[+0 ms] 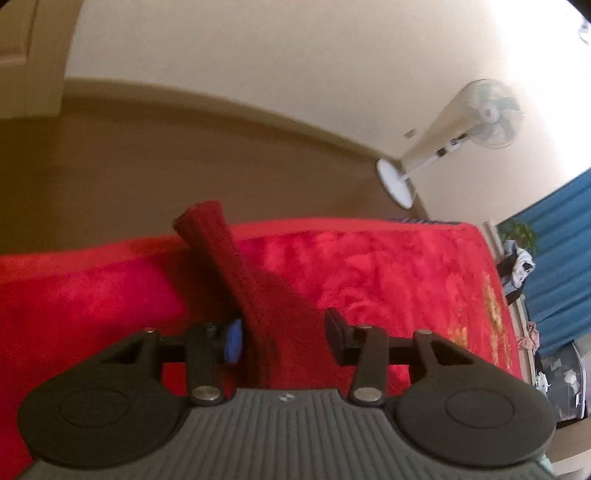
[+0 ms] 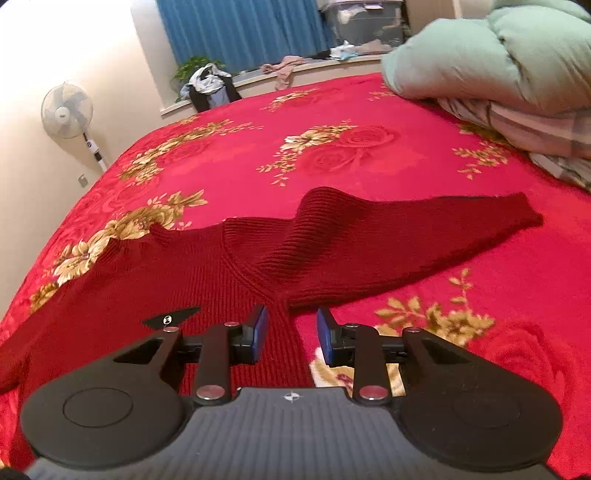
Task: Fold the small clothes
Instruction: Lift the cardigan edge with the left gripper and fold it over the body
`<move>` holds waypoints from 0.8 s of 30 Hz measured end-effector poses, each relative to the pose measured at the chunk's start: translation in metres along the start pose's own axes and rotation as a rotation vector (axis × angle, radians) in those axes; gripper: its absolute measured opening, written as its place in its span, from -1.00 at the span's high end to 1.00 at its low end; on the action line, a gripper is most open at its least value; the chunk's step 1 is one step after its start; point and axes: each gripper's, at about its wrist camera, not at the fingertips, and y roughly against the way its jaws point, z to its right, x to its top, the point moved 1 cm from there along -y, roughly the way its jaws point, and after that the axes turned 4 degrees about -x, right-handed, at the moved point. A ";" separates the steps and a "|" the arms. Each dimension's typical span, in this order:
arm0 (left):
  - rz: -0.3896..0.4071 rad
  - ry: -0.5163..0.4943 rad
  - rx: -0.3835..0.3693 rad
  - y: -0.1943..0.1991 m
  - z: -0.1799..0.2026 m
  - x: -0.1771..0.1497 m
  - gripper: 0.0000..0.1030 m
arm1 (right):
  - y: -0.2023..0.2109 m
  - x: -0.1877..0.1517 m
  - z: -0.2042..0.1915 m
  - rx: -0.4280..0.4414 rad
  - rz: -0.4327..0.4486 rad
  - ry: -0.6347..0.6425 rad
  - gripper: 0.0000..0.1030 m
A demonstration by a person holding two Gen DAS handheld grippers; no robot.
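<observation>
A dark red ribbed knit sweater (image 2: 229,266) lies spread on the red floral bedspread (image 2: 369,155), its turtleneck collar (image 2: 317,229) raised and one sleeve (image 2: 461,221) stretched to the right. My right gripper (image 2: 291,332) is open, its jaws set either side of the sweater's edge near the collar. In the left wrist view a sleeve of the sweater (image 1: 221,258) stands up between the jaws of my left gripper (image 1: 282,332), which is open; the sleeve rests against the left blue pad (image 1: 233,339) only.
A green duvet and folded bedding (image 2: 509,74) lie at the bed's far right. A standing fan (image 2: 68,110) is by the wall on the left, also in the left wrist view (image 1: 487,114). A windowsill with clothes (image 2: 284,72) and blue curtains (image 2: 240,33) lies beyond the bed.
</observation>
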 end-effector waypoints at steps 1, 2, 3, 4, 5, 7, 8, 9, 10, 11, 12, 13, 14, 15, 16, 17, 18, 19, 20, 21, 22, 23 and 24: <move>-0.006 0.018 0.024 -0.002 -0.008 0.001 0.71 | 0.002 -0.002 0.001 0.002 -0.001 0.000 0.40; -0.008 0.031 0.039 -0.003 -0.013 0.001 0.79 | 0.003 -0.004 0.001 0.001 -0.002 0.008 0.40; -0.004 0.035 0.026 -0.001 -0.015 0.002 0.80 | 0.005 -0.006 0.001 -0.003 -0.003 0.019 0.40; 0.017 0.014 0.012 0.005 -0.011 0.004 0.81 | 0.005 -0.007 0.001 -0.004 -0.003 0.028 0.40; 0.060 -0.023 -0.012 0.015 -0.003 0.006 0.81 | 0.005 -0.007 0.001 -0.004 -0.003 0.031 0.40; 0.171 -0.117 -0.116 0.037 0.022 0.006 0.81 | 0.005 -0.007 0.003 -0.003 -0.003 0.020 0.40; 0.216 -0.173 -0.142 0.044 0.033 0.004 0.81 | 0.004 -0.006 0.004 -0.002 -0.004 0.009 0.40; 0.241 -0.219 -0.128 0.045 0.041 0.000 0.80 | 0.003 -0.004 0.005 0.002 -0.005 -0.004 0.40; 0.228 -0.223 -0.086 0.039 0.043 -0.003 0.80 | 0.001 -0.003 0.004 0.010 -0.007 -0.017 0.40; 0.187 -0.196 -0.037 0.029 0.038 -0.006 0.80 | 0.000 -0.001 0.004 0.020 -0.008 -0.025 0.40; 0.118 -0.142 0.018 0.013 0.029 -0.008 0.80 | -0.001 0.000 0.002 0.030 -0.009 -0.028 0.40; 0.058 -0.089 0.079 0.000 0.019 -0.012 0.80 | -0.003 0.000 -0.001 0.035 -0.010 -0.024 0.40; 0.023 -0.059 0.131 -0.007 0.014 -0.015 0.80 | -0.004 0.001 -0.005 0.038 -0.011 -0.016 0.40; 0.037 -0.057 0.149 -0.008 0.015 -0.017 0.80 | -0.006 0.001 -0.008 0.043 -0.013 -0.010 0.40; 0.066 -0.088 0.141 -0.003 0.024 -0.017 0.81 | -0.008 0.001 -0.010 0.049 -0.015 -0.003 0.40; 0.117 -0.166 0.131 0.004 0.043 -0.020 0.81 | -0.009 0.001 -0.013 0.053 -0.019 0.004 0.40; 0.160 -0.255 0.118 0.011 0.064 -0.027 0.81 | -0.011 0.001 -0.016 0.057 -0.023 0.013 0.40; 0.203 -0.360 0.085 0.018 0.091 -0.038 0.81 | -0.014 0.002 -0.018 0.059 -0.027 0.023 0.40; 0.224 -0.438 0.031 0.026 0.114 -0.052 0.82 | -0.015 0.002 -0.021 0.063 -0.028 0.028 0.40; 0.228 -0.501 -0.054 0.034 0.141 -0.071 0.82 | -0.017 0.002 -0.023 0.068 -0.029 0.030 0.40; 0.223 -0.540 -0.128 0.038 0.165 -0.089 0.82 | -0.020 0.002 -0.025 0.073 -0.033 0.034 0.40; 0.212 -0.586 -0.209 0.046 0.188 -0.111 0.82 | -0.022 0.001 -0.028 0.078 -0.037 0.040 0.40; 0.196 -0.634 -0.290 0.054 0.211 -0.137 0.82 | -0.025 0.000 -0.031 0.082 -0.039 0.046 0.40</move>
